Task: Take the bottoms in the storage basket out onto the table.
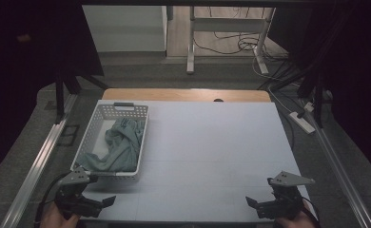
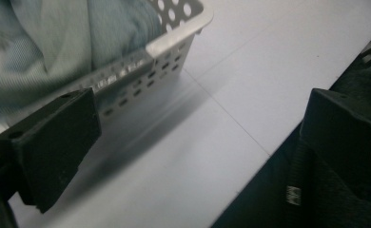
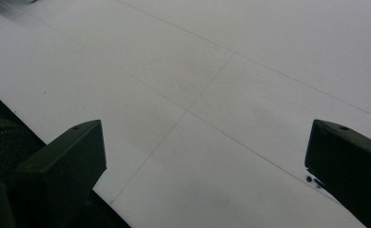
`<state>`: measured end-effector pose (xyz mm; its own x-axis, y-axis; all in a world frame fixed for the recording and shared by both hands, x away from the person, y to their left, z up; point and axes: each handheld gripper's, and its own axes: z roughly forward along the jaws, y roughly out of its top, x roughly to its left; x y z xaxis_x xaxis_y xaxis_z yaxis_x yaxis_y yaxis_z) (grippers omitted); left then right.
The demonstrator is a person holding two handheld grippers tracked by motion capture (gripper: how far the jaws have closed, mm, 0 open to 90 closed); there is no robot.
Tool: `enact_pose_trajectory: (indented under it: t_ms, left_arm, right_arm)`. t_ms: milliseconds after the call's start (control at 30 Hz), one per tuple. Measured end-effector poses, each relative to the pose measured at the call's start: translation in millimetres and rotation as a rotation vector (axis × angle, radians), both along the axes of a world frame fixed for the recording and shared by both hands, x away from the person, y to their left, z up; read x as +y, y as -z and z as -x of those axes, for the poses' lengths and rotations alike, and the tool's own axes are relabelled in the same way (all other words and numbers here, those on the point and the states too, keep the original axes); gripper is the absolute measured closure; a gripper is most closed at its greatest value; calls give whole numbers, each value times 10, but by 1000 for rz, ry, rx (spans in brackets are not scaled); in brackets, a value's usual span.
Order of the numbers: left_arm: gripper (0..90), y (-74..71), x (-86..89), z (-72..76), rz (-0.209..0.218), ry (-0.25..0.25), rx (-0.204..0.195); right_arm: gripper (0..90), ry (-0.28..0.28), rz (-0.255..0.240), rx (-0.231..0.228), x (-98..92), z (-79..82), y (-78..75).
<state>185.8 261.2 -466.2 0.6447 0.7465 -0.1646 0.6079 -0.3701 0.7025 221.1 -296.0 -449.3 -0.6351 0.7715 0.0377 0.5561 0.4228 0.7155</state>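
Down at the near edge of the table (image 1: 212,156), the left gripper (image 1: 108,201) and the right gripper (image 1: 251,202) sit low at the two corners, well apart, each held in a hand that barely clears the bottom of the high view; both point inward toward each other across the bare white top. Each has its jaws spread wide with nothing between them; in the left gripper view the gap takes in the table edge and dark floor, in the right gripper view plain white surface crossed by faint lines. Just ahead of the left gripper, near its jaw on the far side, stands a white basket (image 1: 144,137) with holes in its walls; its near corner (image 2: 174,47) is close to that jaw but not touching, as far as I can tell. Inside the basket lies a crumpled grey-green cloth (image 1: 119,145), heaped toward the gripper's end and trailing to the far end; the right gripper is well away from it. Beyond the table, cables (image 1: 236,45) lie on the floor.
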Motion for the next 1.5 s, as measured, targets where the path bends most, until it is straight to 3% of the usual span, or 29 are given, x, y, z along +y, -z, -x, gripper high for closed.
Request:
enact_pose_trajectory:
  t_ms: [33, 767, 1167, 1500]
  left_arm:
    - [0, -18, -13, -3, -8, 6, -13]
    - [0, -79, -156, -197, -27, 22, 12]
    - [0, -115, -201, -327, -41, 24, 4]
    - [0, -148, -214, -467, -15, 13, 6]
  right_arm:
    - [2, 0, -1, 2, 2, -1, 2]
    - [2, -3, 12, 17, 14, -13, 10]
    - [2, -4, 17, 23, 23, -19, 16]
    - [2, -8, 21, 23, 24, -18, 15]
